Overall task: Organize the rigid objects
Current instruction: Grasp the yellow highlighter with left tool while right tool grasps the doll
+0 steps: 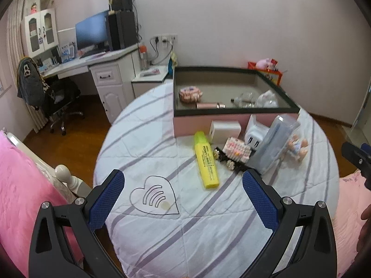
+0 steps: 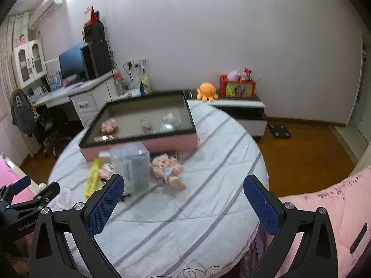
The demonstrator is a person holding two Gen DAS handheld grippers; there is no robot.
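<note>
A pink box (image 1: 231,118) with a dark rim stands at the back of the round table (image 1: 162,220); it holds a pink toy, a rose tube and clear bottles. In front of it lie a yellow highlighter (image 1: 206,159), a white charger (image 1: 225,129), a clear plastic case (image 1: 276,143), a small doll (image 1: 298,148) and a pink clip on a black strip (image 1: 236,153). My left gripper (image 1: 183,192) is open and empty, just short of the highlighter. My right gripper (image 2: 183,194) is open and empty, near the doll (image 2: 168,169) and the case (image 2: 132,164).
Pink bedding (image 1: 23,197) lies at the left and pink bedding (image 2: 324,208) at the right of the table. A desk with monitor (image 1: 92,32) and chair stands behind left. A low cabinet (image 2: 241,108) with an orange plush stands behind right.
</note>
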